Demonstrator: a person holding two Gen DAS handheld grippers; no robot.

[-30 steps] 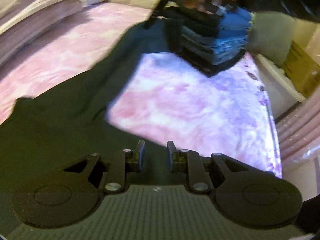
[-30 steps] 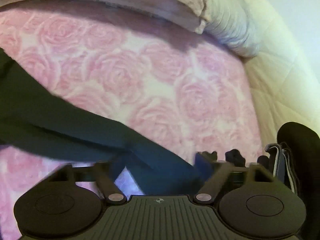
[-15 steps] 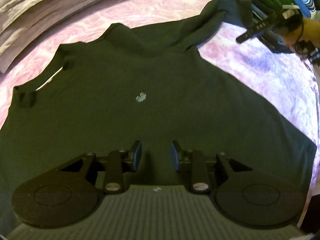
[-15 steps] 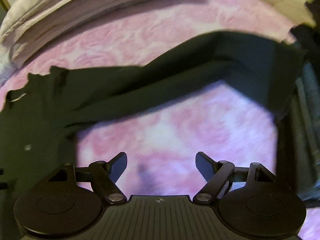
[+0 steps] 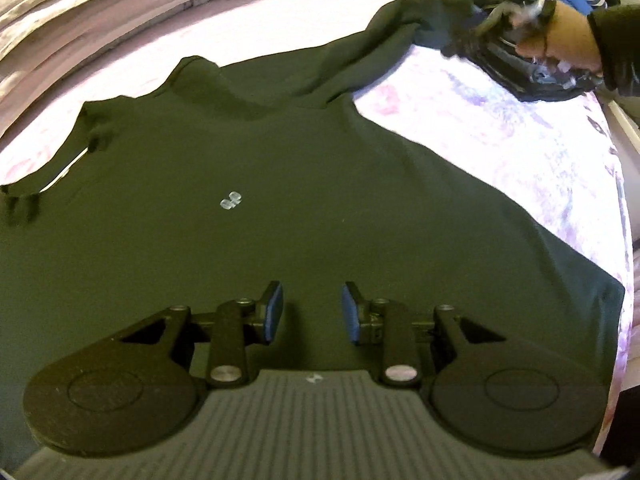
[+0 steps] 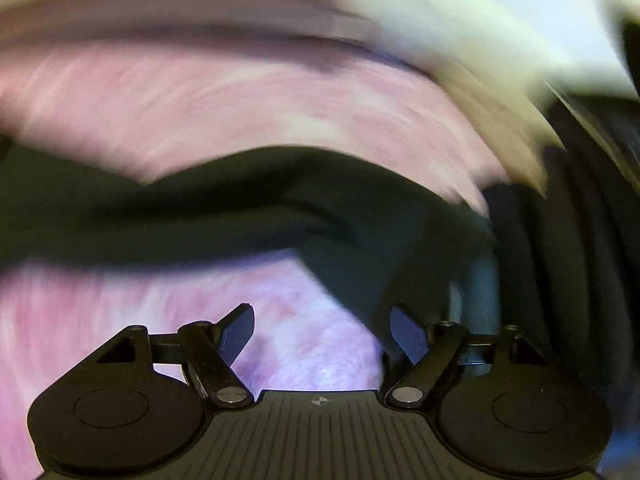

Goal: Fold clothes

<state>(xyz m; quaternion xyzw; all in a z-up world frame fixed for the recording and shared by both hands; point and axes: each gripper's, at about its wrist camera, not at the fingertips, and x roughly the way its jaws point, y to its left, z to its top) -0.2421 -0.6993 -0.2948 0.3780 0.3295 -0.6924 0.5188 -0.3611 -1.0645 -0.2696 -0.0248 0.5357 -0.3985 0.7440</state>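
Pink rose-patterned bedding point(image 5: 500, 128) is covered for the most part by a dark green long-sleeved shirt point(image 5: 280, 168), which is laid flat with its neck turned away from the left camera. Over the shirt's lower part the left gripper point(image 5: 311, 312) is held with its jaws a little apart and nothing between them. The right gripper point(image 6: 322, 330) is seen spread wide above the bedding, just beside the far sleeve point(image 6: 248, 212), with nothing gripped.

Dark shirt point(image 5: 304, 184), bunched a sec ago, now lies spread flat on pink bedspread point(image 5: 500, 128). Left gripper point(image 5: 308, 312) jaws parted a bit wider. Right gripper point(image 6: 322, 330) view went blurry, sleeve point(image 6: 360, 216) now nr its tips.
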